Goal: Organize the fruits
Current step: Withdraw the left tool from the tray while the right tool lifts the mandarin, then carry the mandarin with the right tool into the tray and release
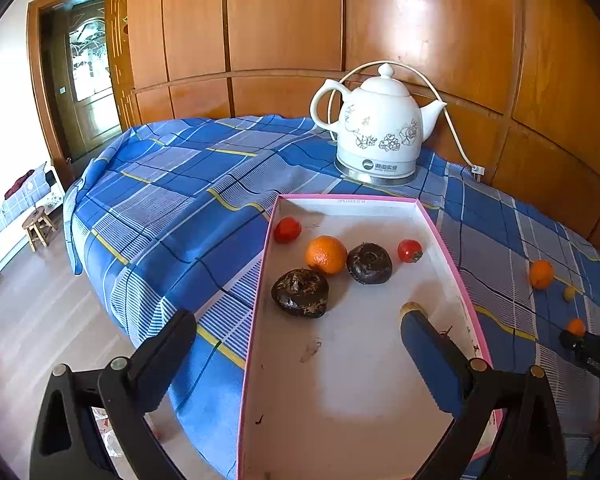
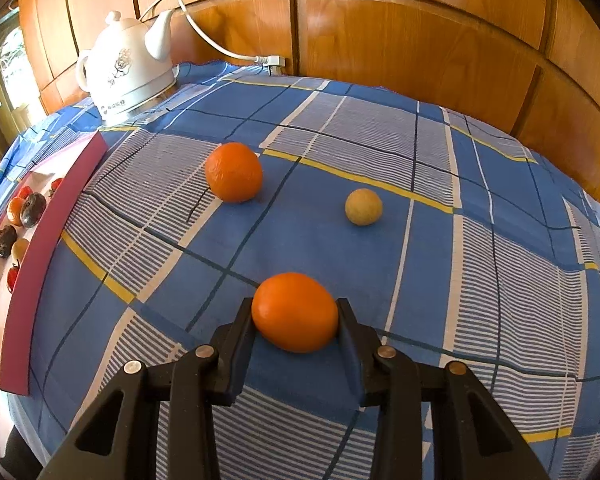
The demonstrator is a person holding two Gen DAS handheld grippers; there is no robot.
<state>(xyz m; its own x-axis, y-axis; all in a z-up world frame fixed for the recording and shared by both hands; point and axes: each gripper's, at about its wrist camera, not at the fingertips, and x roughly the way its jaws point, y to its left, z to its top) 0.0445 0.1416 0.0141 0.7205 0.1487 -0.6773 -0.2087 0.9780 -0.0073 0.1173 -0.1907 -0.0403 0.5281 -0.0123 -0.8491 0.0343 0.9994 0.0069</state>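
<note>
Right gripper point(image 2: 296, 312) clamped on a small orange point(image 2: 295, 312) — both black fingers press its sides, the fruit low over the blue plaid cloth point(image 2: 420, 280). From that fruit, a larger orange point(image 2: 233, 172) lies on the cloth toward 11 o'clock, well apart, and a pale yellowish round fruit point(image 2: 363, 207) toward 1 o'clock; the two are apart from each other. The pink-rimmed box point(image 2: 56, 216) runs along the 9 o'clock edge of the right wrist view, with fruit inside only partly visible. White kettle point(image 2: 128, 76) sits at 11 o'clock near the wooden panel wall point(image 2: 420, 40), its white cord trailing to a plug on the cloth's far edge. Left gripper point(image 1: 300, 328) spread wide, holding nothing; its left finger hangs over the cloth just outside the box wall, its right finger over the white box floor. In the left wrist view the box point(image 1: 260, 280) holds two dark brown lumpy fruits point(image 1: 300, 293), one at centre and one just toward 2 o'clock of it, with an orange fruit point(image 1: 326, 255) between and behind them, touching or nearly touching both. Two small red fruits point(image 1: 287, 230) lie farther back, one by the left wall at 11 o'clock, the other at 1 o'clock. The kettle stands beyond the box's far end at 12 o'clock.
</note>
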